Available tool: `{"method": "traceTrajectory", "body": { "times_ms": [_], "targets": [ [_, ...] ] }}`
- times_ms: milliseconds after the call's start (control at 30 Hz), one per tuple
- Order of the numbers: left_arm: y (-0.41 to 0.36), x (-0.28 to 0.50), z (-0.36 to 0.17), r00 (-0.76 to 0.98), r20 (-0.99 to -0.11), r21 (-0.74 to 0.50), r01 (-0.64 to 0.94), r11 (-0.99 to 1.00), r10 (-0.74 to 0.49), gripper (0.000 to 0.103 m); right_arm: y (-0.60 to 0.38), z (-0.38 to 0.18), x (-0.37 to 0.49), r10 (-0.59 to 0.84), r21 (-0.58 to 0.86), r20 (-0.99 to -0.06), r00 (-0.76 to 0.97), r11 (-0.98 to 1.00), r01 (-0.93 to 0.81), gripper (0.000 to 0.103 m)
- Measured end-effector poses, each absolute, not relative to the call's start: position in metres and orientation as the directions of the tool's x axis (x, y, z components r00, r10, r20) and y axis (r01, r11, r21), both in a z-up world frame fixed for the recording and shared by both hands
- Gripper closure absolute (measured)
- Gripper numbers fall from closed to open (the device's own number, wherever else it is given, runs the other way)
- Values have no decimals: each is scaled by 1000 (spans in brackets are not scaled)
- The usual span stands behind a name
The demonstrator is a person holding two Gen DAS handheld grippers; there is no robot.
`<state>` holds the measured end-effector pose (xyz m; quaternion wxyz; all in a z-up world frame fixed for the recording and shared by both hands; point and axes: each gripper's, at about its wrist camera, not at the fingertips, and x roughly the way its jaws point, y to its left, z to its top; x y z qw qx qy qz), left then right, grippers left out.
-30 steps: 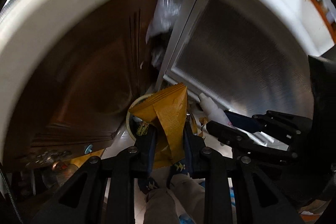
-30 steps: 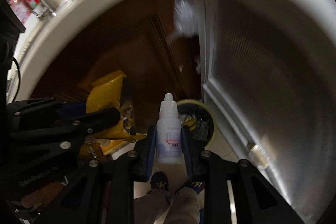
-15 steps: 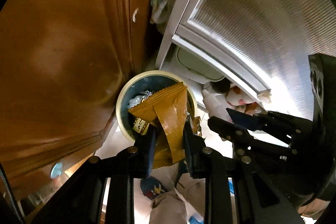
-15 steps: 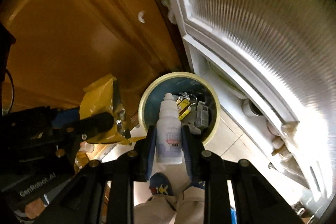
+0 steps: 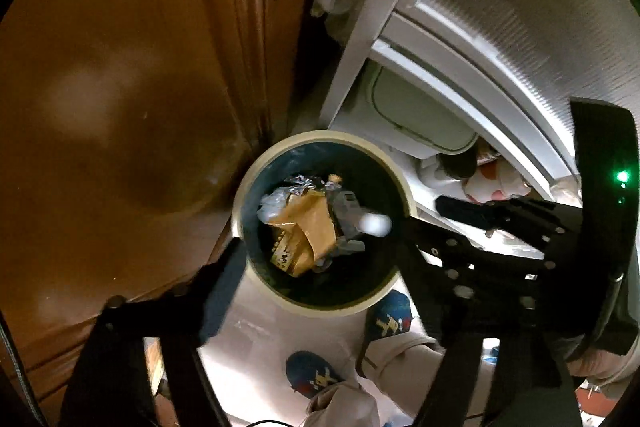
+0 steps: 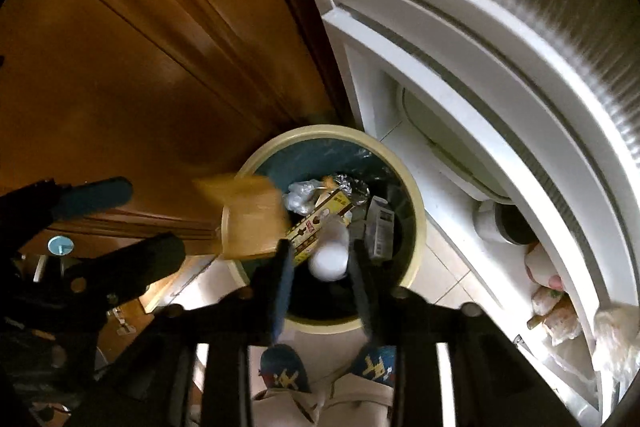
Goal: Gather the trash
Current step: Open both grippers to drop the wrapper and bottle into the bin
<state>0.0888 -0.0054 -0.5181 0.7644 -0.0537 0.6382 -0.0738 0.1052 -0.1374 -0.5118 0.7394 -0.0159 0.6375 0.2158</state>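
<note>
The round cream-rimmed trash bin with a dark blue liner (image 5: 404, 183) stood on the pale tiled floor (image 6: 444, 267), in the corner between a brown wooden cabinet door (image 5: 120, 87) and a white-framed ribbed glass door (image 6: 520, 7). Inside it lay crumpled silver foil, a clear plastic wrapper, a printed carton and a grey box. In the left wrist view the crinkled mustard-yellow paper bag (image 5: 308, 223) showed over the heap inside the bin, blurred, free of any grip. In the right wrist view the same bag (image 6: 250, 217) showed as a blurred yellow shape over the bin's left rim. The small white plastic dropper bottle (image 6: 330, 255) hung blurred between the fingers of the right tongs (image 6: 322, 263) above the bin's mouth, and neither pad pressed on it. The jaws of the right tongs had just been opening and stood released, the bottle loose in the gap. The left tongs (image 5: 316, 259) had just been opening too and gaped wide over the bin, with nothing between them. Below both tools a person's blue patterned slippers (image 5: 390, 319) and beige trouser legs (image 6: 320, 403) stood just beside the bin.
</note>
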Motion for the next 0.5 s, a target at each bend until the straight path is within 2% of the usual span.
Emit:
{"method": "traceTrajectory", "body": {
  "times_ms": [67,100,333,500],
  "targets": [
    [-3,88,-518,180,-967,-177,34,984,-181,12,-139,-512,104,301,251,-948,100,905,-344,51],
    [-3,89,-518,182,-967,-177,32,984,-180,10,-139,-510,103,304,251,-947,107,904,-347,51],
    [-6,88,-501,198,-966,-164,32,986,-167,9,-151,-497,103,311,260,-944,114,908,-328,51],
    [-15,80,-468,200,-966,-154,54,987,-162,9,-158,-473,99,302,250,-944,133,918,-309,51]
  ]
}}
